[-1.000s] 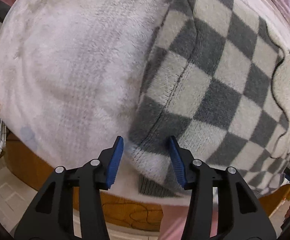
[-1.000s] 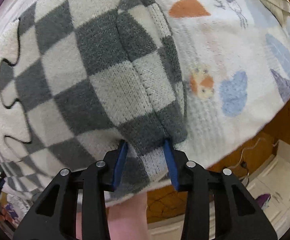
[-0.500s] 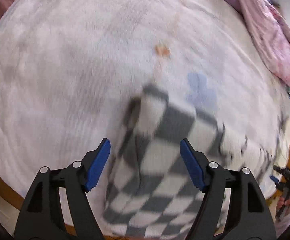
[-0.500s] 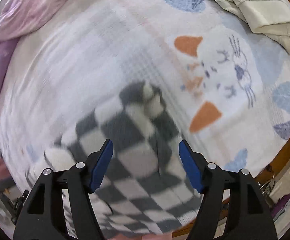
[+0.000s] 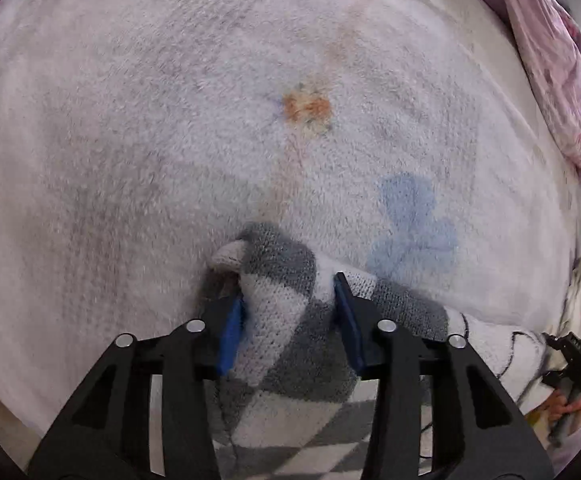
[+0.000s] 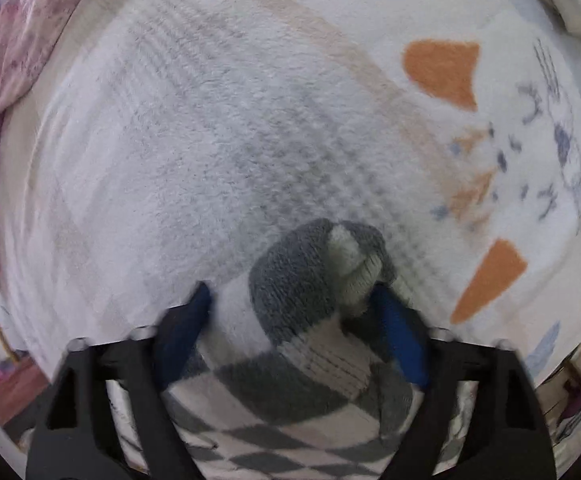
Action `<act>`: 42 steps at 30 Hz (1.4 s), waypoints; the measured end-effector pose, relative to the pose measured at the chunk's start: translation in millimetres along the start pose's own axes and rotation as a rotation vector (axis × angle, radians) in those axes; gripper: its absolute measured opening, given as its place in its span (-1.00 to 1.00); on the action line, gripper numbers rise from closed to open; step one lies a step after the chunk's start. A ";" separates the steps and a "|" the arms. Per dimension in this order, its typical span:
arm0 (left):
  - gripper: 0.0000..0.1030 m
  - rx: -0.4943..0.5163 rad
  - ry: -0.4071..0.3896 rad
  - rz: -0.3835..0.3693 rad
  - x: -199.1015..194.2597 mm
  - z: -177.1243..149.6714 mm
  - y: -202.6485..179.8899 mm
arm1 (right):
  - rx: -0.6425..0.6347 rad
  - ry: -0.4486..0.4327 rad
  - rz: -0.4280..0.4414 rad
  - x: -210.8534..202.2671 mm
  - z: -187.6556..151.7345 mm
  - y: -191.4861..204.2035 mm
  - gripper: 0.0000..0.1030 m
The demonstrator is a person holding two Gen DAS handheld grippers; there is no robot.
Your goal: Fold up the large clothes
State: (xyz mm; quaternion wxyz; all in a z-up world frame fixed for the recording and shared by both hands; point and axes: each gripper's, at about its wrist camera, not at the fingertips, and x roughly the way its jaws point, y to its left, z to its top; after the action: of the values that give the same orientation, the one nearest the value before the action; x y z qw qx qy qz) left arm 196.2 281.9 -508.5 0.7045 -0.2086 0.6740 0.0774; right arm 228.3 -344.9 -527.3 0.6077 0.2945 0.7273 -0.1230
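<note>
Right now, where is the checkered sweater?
The checkered sweater lies at the near edge of the white blanket, bunched between the left hand-held gripper's closing jaws; its other corner sits in the right hand-held gripper.

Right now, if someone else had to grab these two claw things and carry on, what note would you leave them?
Left gripper: jaws closing, a bunched corner of the checkered sweater between its blue pads.
Right gripper: jaws closing too, the sweater's other bunched corner between them.
Sweater: both gathered ends lie on the white blanket; the rest trails toward the near edge of the bed.
Done: both corners gathered.
Left: secure both grips, then make the fold and flatten it. How many folds remain, I cannot tell.
</note>
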 end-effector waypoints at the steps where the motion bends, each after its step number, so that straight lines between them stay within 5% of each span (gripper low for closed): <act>1: -0.29 0.005 -0.003 0.010 -0.9 -0.2 -2.3 | -0.017 -0.011 -0.011 -0.2 -0.8 4.7 -0.03; 7: -0.39 -0.025 -0.086 0.041 -23.2 -3.1 -10.2 | 0.110 -0.090 0.053 -20.1 -10.9 1.0 -0.38; 18: -0.43 0.002 -0.214 0.090 -61.0 11.5 -35.1 | 0.041 -0.160 0.141 -58.2 10.3 16.7 -0.49; 28: -0.43 0.079 -0.307 0.074 -65.8 100.1 -97.4 | -0.065 -0.247 0.151 -86.9 93.4 93.3 -0.49; 34: -0.40 0.109 -0.250 0.160 -19.7 137.7 -112.2 | -0.054 -0.213 0.099 -53.9 136.7 109.7 -0.48; 36: -0.32 0.121 -0.232 0.176 -6.0 139.7 -109.7 | -0.046 -0.206 0.090 -41.8 140.1 106.0 -0.38; 39: 0.02 0.140 -0.192 0.218 -3.1 140.1 -106.5 | -0.058 -0.195 0.065 -37.5 141.3 102.1 0.23; 41: 0.43 0.141 -0.181 0.225 -12.2 135.9 -102.8 | -0.081 -0.222 0.062 -49.5 134.0 99.4 0.68; 42: 0.46 0.142 -0.161 0.221 -19.6 129.1 -98.2 | -0.115 -0.229 0.049 -59.4 124.7 96.8 0.71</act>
State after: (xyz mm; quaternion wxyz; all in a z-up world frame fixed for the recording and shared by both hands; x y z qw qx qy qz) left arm 351.4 248.1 -470.0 0.7563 -0.0759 0.6381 0.1228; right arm 390.6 -351.3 -482.0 0.7055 0.2606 0.6516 -0.0991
